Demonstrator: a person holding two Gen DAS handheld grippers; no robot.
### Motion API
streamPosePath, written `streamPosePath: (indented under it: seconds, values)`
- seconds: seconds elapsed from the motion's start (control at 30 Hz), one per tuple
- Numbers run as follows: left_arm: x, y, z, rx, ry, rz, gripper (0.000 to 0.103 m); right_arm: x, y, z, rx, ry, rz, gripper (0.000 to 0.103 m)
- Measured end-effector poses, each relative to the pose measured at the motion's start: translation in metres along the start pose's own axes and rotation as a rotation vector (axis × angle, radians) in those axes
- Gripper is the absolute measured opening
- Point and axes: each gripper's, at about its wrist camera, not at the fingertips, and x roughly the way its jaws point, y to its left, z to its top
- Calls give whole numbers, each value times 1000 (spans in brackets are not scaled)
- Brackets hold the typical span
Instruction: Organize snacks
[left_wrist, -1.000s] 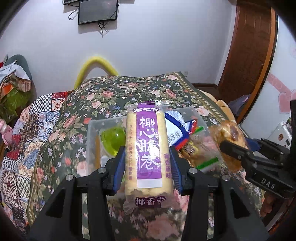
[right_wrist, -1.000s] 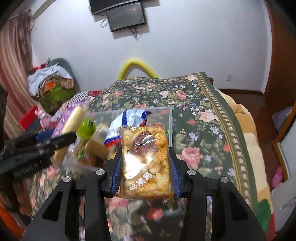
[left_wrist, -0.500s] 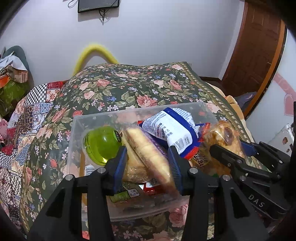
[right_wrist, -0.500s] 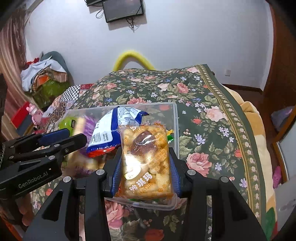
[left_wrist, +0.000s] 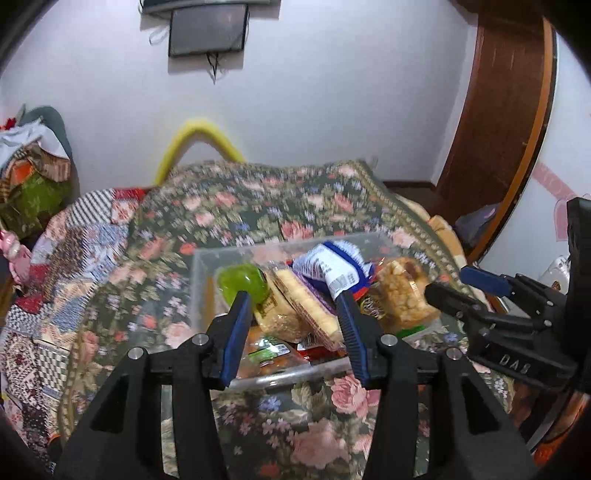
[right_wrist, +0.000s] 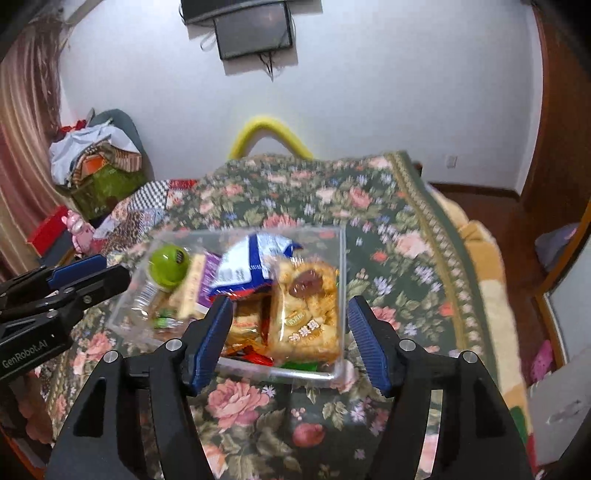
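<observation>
A clear plastic bin (left_wrist: 201, 295) sits on the floral bedspread and holds several snacks. The purple-labelled roll pack (left_wrist: 306, 306) lies tilted inside it, beside a green round tub (left_wrist: 243, 282) and a blue-white packet (left_wrist: 332, 266). My left gripper (left_wrist: 292, 299) hovers open above the bin's near side, with nothing between its fingers. The yellow crispy snack pack (right_wrist: 306, 314) rests in the bin's (right_wrist: 341, 266) right corner. My right gripper (right_wrist: 290, 301) is above it with its jaws opening, the pads clear of the pack.
The floral bedspread (right_wrist: 388, 240) covers the bed, with a patchwork quilt (left_wrist: 74, 251) on the left. A yellow curved tube (left_wrist: 199, 136) stands at the far end. A wooden door (left_wrist: 498, 110) is on the right and piled clothes (right_wrist: 96, 158) are on the left.
The left gripper let the purple roll pack fall into the bin. The right gripper opened off the yellow snack pack, which now lies in the bin. Both grippers rose a little.
</observation>
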Motion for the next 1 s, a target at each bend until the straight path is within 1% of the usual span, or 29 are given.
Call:
streamPosePath:
  seconds: [0.2, 0.27, 0.37, 0.4, 0.43, 0.47, 0.53, 0.57, 0.6, 0.63, 0.67, 0.7, 0.83, 1.0]
  values:
    - [-84, -8, 2, 11, -151, 2, 48, -79, 19, 7, -51, -147, 2, 62]
    - [-114, -14, 0, 20, -201, 18, 48, -106, 26, 6, -62, -197, 12, 65]
    - [-156, -20, -6, 31, -281, 34, 56, -145, 36, 2, -75, -271, 31, 68]
    - [-165, -21, -7, 30, -301, 36, 62, -159, 40, -1, -80, -297, 39, 69]
    - [-176, -22, -10, 29, -324, 38, 65, -169, 42, -3, -81, -316, 44, 72]
    - [-190, -24, -14, 28, -352, 39, 67, -176, 45, -5, -80, -330, 50, 76]
    - [-207, -27, -19, 26, -380, 41, 74, -193, 50, -10, -80, -359, 59, 79]
    - [-214, -28, -21, 22, -390, 37, 76, -197, 51, -12, -79, -368, 61, 84]
    - [-219, -28, -23, 18, -395, 33, 82, -202, 53, -15, -78, -380, 60, 87]
    - [-225, -28, -26, 13, -404, 29, 87, -206, 55, -17, -76, -391, 58, 93]
    - [-231, -28, -29, 10, -417, 27, 89, -209, 57, -19, -75, -401, 56, 99]
    - [-235, -29, -32, 11, -425, 31, 92, -212, 58, -24, -74, -409, 51, 102]
    - [-245, -33, -40, 25, -443, 43, 99, -215, 63, -29, -78, -412, 48, 103]
    - [-246, -36, -47, 31, -441, 38, 100, -219, 65, -36, -76, -413, 37, 103]
